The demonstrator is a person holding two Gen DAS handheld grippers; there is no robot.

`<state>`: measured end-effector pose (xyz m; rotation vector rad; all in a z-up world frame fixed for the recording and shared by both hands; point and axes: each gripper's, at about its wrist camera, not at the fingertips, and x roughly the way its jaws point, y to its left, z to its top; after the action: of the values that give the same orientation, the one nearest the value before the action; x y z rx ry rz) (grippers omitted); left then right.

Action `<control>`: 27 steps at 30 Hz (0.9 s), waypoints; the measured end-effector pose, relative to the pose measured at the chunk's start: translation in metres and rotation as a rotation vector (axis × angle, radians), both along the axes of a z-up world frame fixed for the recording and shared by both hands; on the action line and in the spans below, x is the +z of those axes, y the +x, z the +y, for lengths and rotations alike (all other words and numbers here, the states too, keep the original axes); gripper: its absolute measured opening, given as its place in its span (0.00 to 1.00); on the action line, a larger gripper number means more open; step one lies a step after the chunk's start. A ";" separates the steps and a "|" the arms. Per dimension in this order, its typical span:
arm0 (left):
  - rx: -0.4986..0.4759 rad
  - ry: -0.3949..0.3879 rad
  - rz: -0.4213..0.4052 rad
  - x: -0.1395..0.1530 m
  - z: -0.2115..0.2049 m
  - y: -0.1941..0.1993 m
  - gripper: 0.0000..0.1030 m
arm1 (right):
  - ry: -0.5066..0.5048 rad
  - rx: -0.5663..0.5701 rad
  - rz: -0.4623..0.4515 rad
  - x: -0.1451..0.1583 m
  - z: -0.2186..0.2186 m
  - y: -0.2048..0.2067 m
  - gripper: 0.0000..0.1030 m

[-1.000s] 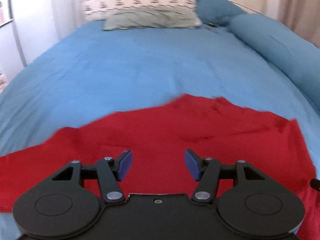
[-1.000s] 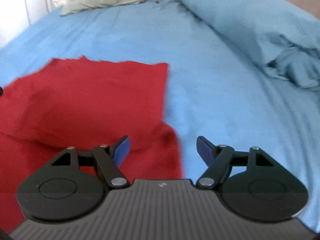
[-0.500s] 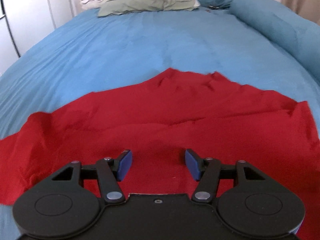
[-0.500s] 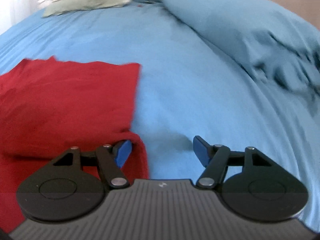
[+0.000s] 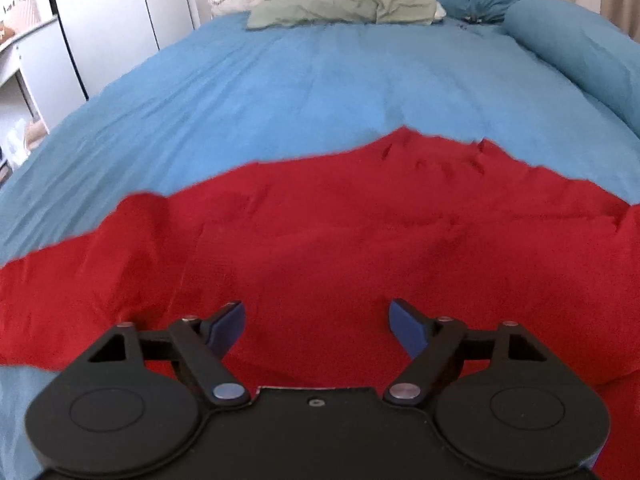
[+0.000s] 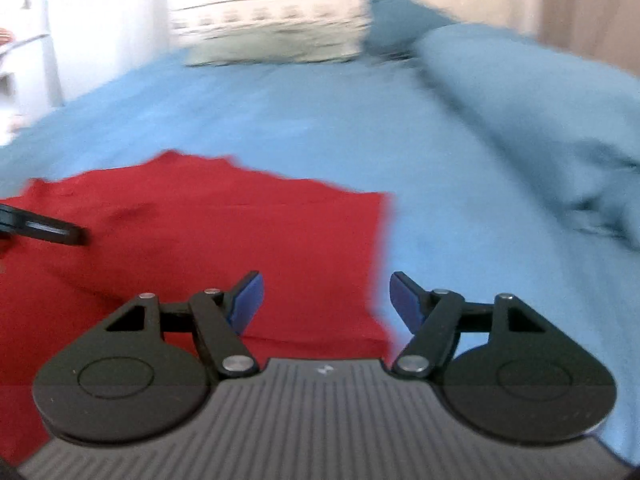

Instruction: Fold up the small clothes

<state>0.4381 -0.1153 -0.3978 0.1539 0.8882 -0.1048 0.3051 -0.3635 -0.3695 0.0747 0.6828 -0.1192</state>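
Observation:
A red garment (image 5: pixel 360 248) lies spread on the blue bed sheet (image 5: pixel 304 92), with wrinkles and a raised fold at its left side. My left gripper (image 5: pixel 318 326) is open and empty, low over the garment's near part. In the right wrist view the garment (image 6: pixel 224 240) fills the left half, its right edge running down between the fingers. My right gripper (image 6: pixel 326 300) is open and empty over that right edge. A black part of the left gripper (image 6: pixel 44 230) pokes in at the left of the right wrist view.
A rolled blue duvet (image 6: pixel 540 120) lies along the bed's right side. Pillows (image 5: pixel 344 4) sit at the headboard. White furniture (image 5: pixel 100 28) stands left of the bed.
Both grippers have moved and tilted up, the right view blurring with motion. The right gripper shifted left over the garment's right edge. The left gripper's jaws opened wider.

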 end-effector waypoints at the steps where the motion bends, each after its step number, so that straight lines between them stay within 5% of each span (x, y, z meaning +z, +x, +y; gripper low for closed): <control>1: 0.005 -0.007 0.006 -0.003 0.003 -0.001 0.81 | 0.025 0.015 0.016 -0.007 0.003 0.006 0.82; 4: 0.004 -0.046 0.000 -0.006 0.011 -0.003 0.82 | 0.033 -0.071 0.113 -0.036 -0.003 0.013 0.81; 7: -0.008 -0.049 0.002 -0.004 0.014 -0.003 0.82 | 0.120 -0.106 0.089 -0.040 -0.017 0.003 0.81; 13: 0.036 -0.110 -0.017 0.031 0.043 -0.015 0.81 | 0.078 -0.022 0.067 0.002 0.008 0.001 0.85; 15: 0.066 -0.136 -0.032 0.051 0.060 -0.022 0.81 | 0.064 0.007 0.058 0.023 0.021 0.002 0.95; 18: 0.137 -0.187 -0.053 0.083 0.102 -0.032 0.84 | 0.050 0.034 0.043 0.053 0.051 0.008 1.00; 21: 0.232 -0.237 -0.059 0.102 0.152 -0.037 1.00 | 0.042 0.052 0.002 0.072 0.081 0.016 1.00; 27: 0.461 -0.321 -0.039 0.094 0.269 -0.046 1.00 | 0.035 0.105 0.010 0.085 0.150 0.044 1.00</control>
<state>0.3926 0.1532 -0.3038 -0.3469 0.8371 0.1849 0.3494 -0.2138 -0.2840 0.0717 0.6977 -0.0065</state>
